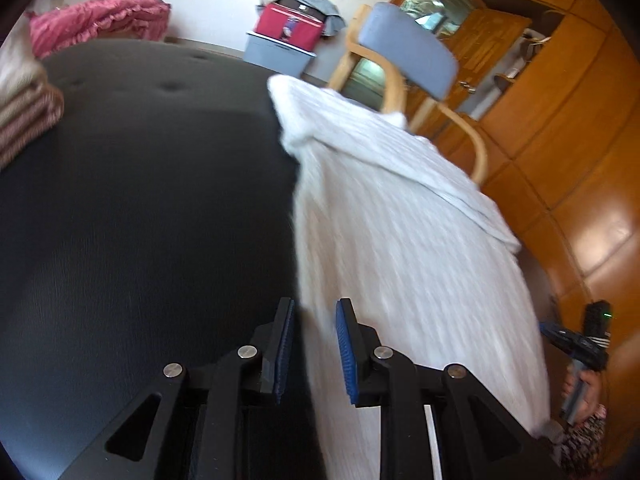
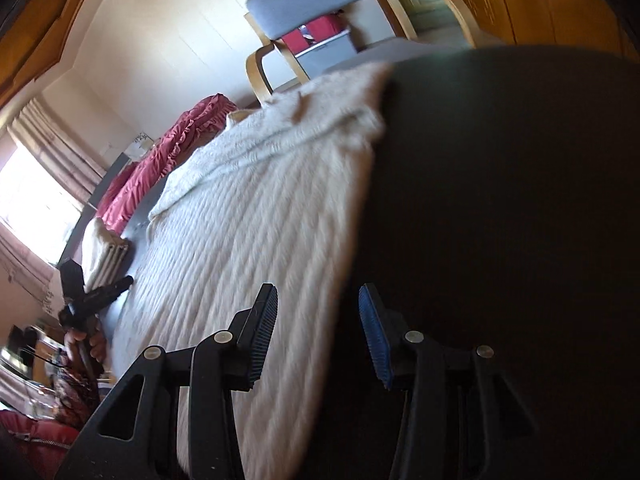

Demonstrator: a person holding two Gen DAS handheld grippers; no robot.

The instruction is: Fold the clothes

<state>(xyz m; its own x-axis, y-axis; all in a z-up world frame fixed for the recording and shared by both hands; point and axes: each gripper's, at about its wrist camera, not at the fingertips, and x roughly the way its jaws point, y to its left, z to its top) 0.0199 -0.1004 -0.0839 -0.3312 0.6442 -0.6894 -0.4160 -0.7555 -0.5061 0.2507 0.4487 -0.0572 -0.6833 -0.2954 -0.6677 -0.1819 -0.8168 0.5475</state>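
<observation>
Dark upholstered surface (image 1: 140,200); white knit garment (image 1: 400,240) spread between left gripper (image 1: 314,344) and right gripper (image 2: 318,332), both released.

My dark tufted surface (image 1: 140,184) carries the white ribbed garment (image 1: 400,240), spread flat; beyond the garment lie a folded striped stack (image 1: 24,116) and pink ruffled bedding (image 1: 100,20).

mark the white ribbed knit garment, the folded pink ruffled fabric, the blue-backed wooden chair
white ribbed knit garment (image 1: 400,240), left wrist view, middle of the body
folded pink ruffled fabric (image 1: 100,20), left wrist view, top ruffles
blue-backed wooden chair (image 1: 408,52), left wrist view, blue backrest
</observation>
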